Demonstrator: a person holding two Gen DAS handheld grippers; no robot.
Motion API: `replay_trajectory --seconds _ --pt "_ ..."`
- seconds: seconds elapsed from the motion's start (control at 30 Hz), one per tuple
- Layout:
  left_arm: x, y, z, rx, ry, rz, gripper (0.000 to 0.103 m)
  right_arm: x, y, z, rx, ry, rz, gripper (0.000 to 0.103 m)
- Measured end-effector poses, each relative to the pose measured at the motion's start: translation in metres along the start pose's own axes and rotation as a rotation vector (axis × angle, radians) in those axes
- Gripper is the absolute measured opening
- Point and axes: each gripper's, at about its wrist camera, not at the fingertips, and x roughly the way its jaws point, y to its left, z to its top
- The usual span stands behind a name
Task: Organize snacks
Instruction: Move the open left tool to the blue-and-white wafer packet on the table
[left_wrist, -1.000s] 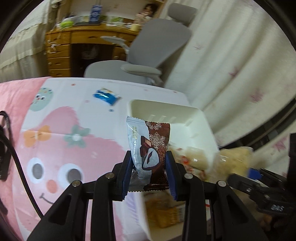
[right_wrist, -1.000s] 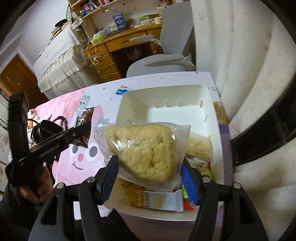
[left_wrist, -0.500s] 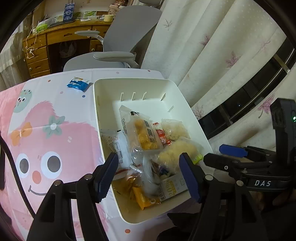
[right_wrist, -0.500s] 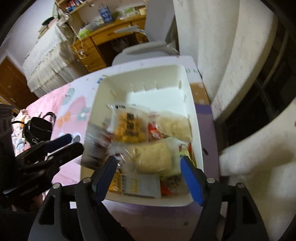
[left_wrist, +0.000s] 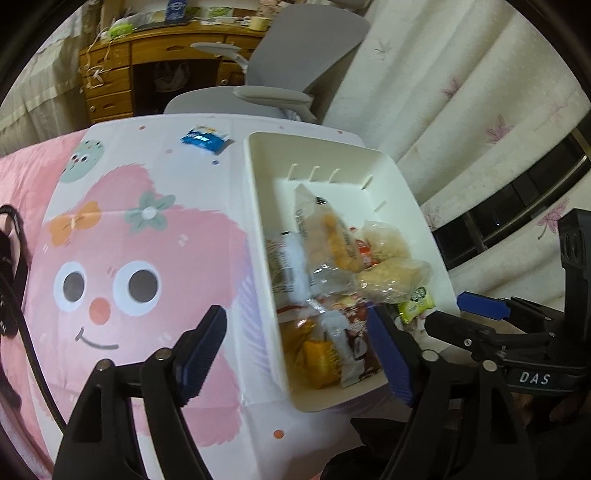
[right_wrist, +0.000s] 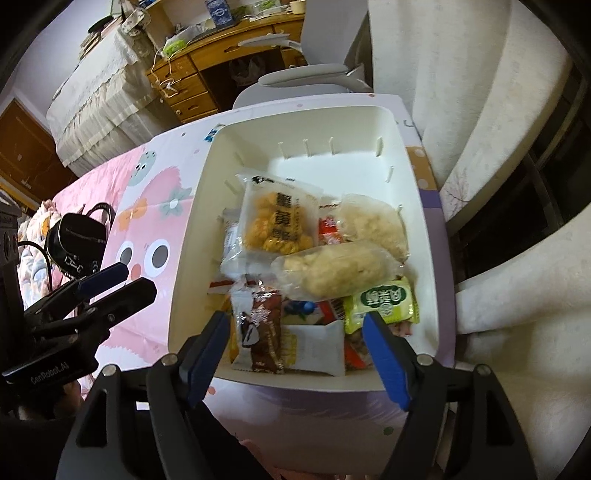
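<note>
both grippers empty with jaws opening over the near end of the white bin (right_wrist: 192, 236); last loose snack, the blue packet (left_wrist: 203, 138), lies on the tablecloth (left_wrist: 155, 229) beyond the bin's far-left corner, closer to the left gripper (left_wrist: 295, 350) than the right gripper (right_wrist: 295, 347).

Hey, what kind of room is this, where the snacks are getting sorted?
Probably a bedroom or home study: a wooden desk with drawers, a grey office chair, floral curtains by a window, and a cartoon tablecloth.
</note>
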Motion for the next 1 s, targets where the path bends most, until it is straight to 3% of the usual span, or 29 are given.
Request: replay_trajectory --seconds 0.33,0.57,1.0 --pt "-0.016 0.056 -0.006 -0.077 0.021 0.034 0.079 0.005 0.042 -0.004 -0.020 0.008 -0.050 0.087" --pt "-0.036 0.108 -0.005 -0.078 0.056 0.029 0.079 0.013 0.077 -0.012 0.053 0.019 -0.090 0.087" --pt "-0.056 0.196 0.037 -0.051 0.128 -0.023 0.079 0.014 0.137 -0.043 0.358 -0.090 -0.219 0.087"
